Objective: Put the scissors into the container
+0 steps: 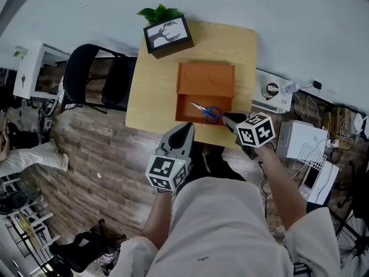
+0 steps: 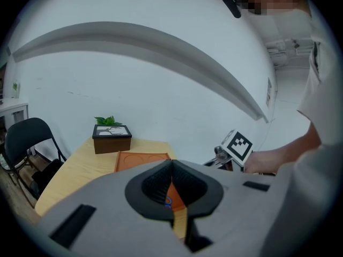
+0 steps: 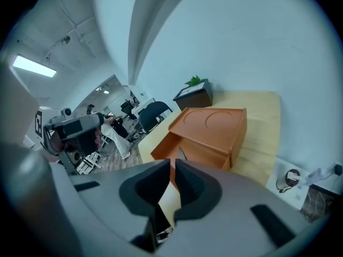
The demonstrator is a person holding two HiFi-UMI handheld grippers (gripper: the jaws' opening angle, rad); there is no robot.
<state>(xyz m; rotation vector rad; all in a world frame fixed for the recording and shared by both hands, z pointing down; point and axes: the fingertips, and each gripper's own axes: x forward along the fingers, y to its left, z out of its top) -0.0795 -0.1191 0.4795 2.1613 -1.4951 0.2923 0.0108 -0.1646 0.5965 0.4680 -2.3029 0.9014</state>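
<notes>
The scissors [image 1: 209, 112], blue-handled, lie inside the open lower part of the orange container [image 1: 206, 78] on the wooden table [image 1: 154, 100]. In the right gripper view the container [image 3: 214, 127] shows as a box with its drawer pulled out, a scissor blade [image 3: 182, 153] just inside. My right gripper [image 1: 226, 118] [image 3: 174, 166] hovers at the container's near right corner, its jaws together save for a thin slit and holding nothing. At the table's near edge, my left gripper [image 1: 185, 126] [image 2: 171, 165] is shut and empty. A bit of blue handle [image 2: 168, 201] peeks below its jaws.
A dark planter box [image 1: 168, 34] with a green plant stands at the table's far left corner. A black chair [image 1: 95, 77] sits left of the table. White devices [image 1: 300, 142] and cables lie on the floor to the right.
</notes>
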